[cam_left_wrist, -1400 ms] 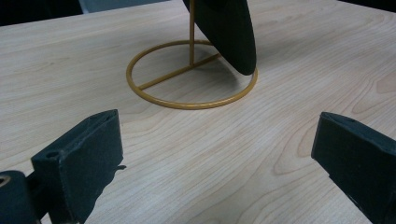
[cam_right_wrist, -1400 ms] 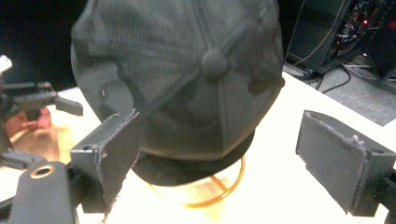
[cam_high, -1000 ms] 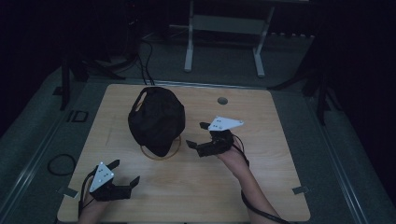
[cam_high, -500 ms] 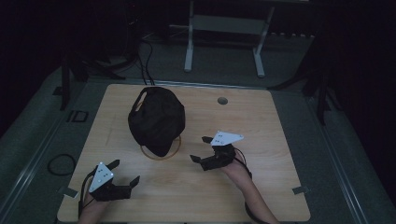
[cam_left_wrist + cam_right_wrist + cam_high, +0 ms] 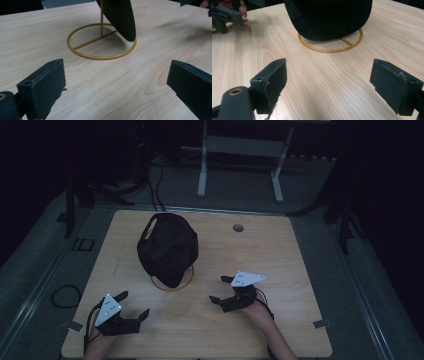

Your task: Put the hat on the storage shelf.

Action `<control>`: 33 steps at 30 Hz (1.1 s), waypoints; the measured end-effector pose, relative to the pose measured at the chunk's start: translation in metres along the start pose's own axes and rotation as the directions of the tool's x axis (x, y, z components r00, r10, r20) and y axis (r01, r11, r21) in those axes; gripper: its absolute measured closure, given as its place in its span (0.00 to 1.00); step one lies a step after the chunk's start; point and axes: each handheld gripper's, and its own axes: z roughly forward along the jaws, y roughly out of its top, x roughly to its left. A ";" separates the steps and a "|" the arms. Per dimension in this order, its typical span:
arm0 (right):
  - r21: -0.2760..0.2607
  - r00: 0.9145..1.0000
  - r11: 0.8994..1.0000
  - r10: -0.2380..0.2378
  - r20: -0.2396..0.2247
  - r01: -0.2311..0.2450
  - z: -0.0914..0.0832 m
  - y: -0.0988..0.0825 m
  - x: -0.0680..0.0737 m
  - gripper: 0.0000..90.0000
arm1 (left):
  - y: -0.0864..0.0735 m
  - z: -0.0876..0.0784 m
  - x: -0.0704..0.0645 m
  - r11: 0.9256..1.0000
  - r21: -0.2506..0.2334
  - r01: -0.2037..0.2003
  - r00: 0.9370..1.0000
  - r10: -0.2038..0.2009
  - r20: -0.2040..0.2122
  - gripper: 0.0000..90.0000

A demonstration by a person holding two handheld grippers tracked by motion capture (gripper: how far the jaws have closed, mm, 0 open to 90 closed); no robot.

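A black cap (image 5: 167, 247) hangs on a gold wire stand whose round base ring (image 5: 186, 281) rests on the wooden table (image 5: 290, 255). My left gripper (image 5: 134, 304) is open near the front left edge, pointing toward the stand with nothing between its fingers. To the right of the stand, my right gripper (image 5: 219, 289) is also open and holds nothing. In the left gripper view the wide-apart jaws frame the ring (image 5: 101, 53) and the cap's lower edge (image 5: 120, 17). The right gripper view looks past its spread jaws to the cap (image 5: 327, 17) over the ring (image 5: 329, 48), with the left gripper (image 5: 225, 16) far off.
A round cable hole (image 5: 238, 227) sits near the table's far edge. Beyond the table stands a white metal frame (image 5: 240, 150), with cables (image 5: 155, 180) on the dark floor. Bare wood lies between the two grippers.
My right gripper has drawn back from the cap toward the front of the table, staying open. The left gripper and the cap have not moved.
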 end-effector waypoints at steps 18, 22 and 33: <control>0.036 0.999 0.999 0.019 0.033 -0.020 -0.022 -0.033 -0.004 0.16 | 0.000 0.002 -0.001 1.000 0.011 -0.005 1.000 0.005 -0.003 0.03; 0.040 0.999 0.999 0.011 0.052 -0.013 -0.029 -0.038 -0.005 0.16 | 0.000 0.002 0.000 1.000 0.009 -0.007 1.000 0.007 -0.003 0.03; 0.039 0.996 0.999 0.019 0.083 -0.022 -0.047 -0.047 -0.007 0.16 | 0.000 0.001 0.000 1.000 0.006 -0.001 1.000 0.001 -0.005 0.03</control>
